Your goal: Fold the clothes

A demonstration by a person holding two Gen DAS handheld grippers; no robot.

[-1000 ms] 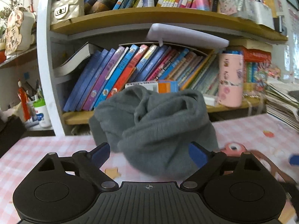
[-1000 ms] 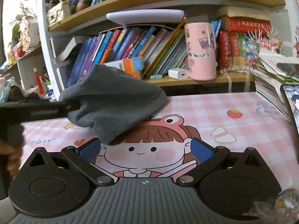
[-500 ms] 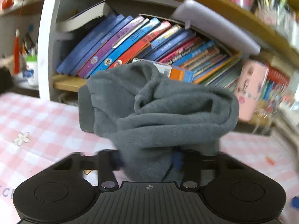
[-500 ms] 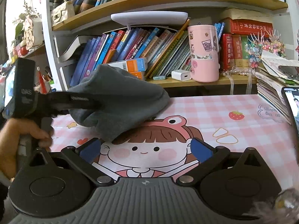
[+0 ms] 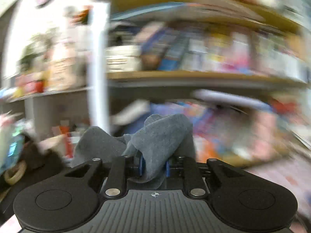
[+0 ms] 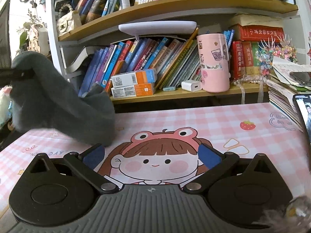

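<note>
A grey knitted garment [image 5: 159, 136] is clamped between the blue pads of my left gripper [image 5: 154, 168], which is shut on it and holds it up; that view is blurred by motion. In the right wrist view the same grey garment [image 6: 58, 104] hangs at the left, raised, its lower edge near the pink checked table mat [image 6: 194, 120]. The left gripper's black tip [image 6: 19, 73] shows at its top left. My right gripper [image 6: 151, 156] is open and empty, low over the cartoon girl print [image 6: 153, 155].
A bookshelf [image 6: 175, 95] stands behind the table with slanted books, orange and white boxes [image 6: 134, 83], a white charger [image 6: 191, 85] and a pink cup [image 6: 213, 62]. A stack of papers [image 6: 285, 89] and a phone screen [image 6: 303, 116] sit at the right edge.
My left gripper has shut on the grey garment and lifted it up and to the left off the mat. My right gripper has stayed open and nearly still.
</note>
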